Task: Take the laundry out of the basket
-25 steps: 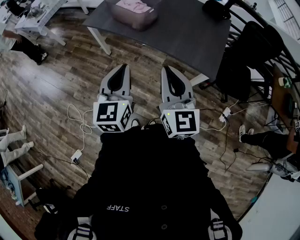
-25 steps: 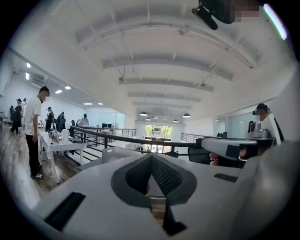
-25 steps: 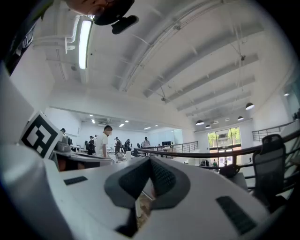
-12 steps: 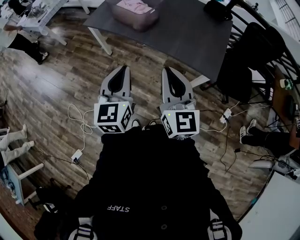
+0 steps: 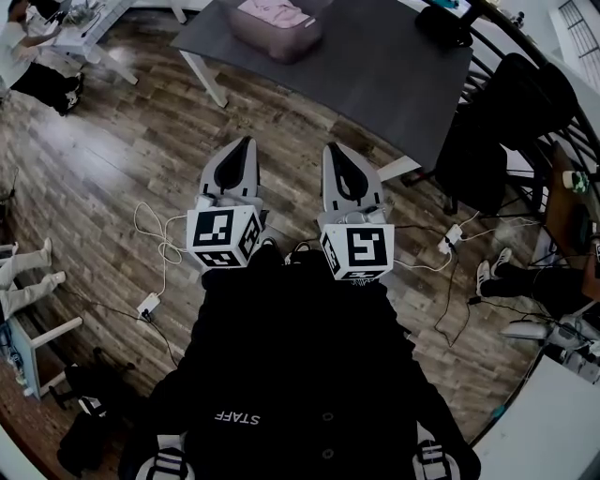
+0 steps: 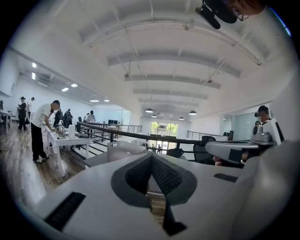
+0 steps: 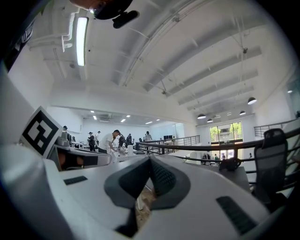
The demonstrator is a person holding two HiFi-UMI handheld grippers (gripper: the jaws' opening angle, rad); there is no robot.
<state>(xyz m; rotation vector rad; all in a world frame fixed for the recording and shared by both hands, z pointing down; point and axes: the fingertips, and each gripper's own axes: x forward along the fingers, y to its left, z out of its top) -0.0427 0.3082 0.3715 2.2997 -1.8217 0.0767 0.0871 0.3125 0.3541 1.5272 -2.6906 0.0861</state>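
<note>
The pale laundry basket [image 5: 277,30] stands on the grey table [image 5: 375,70] at the top of the head view, with pink laundry [image 5: 272,11] in it. Both grippers are held side by side close to the person's chest, over the wooden floor and well short of the table. My left gripper [image 5: 242,146] points towards the table, its jaws shut with nothing between them. My right gripper [image 5: 334,150] beside it is also shut and empty. In the left gripper view the shut jaws [image 6: 151,157] aim at the basket [image 6: 124,148] beyond them. The right gripper view shows shut jaws [image 7: 149,160] too.
A black bag [image 5: 442,24] lies on the table's far right. A black office chair [image 5: 506,108] stands to the right. White cables and power strips [image 5: 155,246] trail over the floor. A person [image 5: 33,66] works at a table far left. A railing [image 6: 122,132] runs behind.
The head view has shifted a little, so the table and basket sit slightly differently in frame. Both grippers stay shut, side by side, in nearly the same place.
</note>
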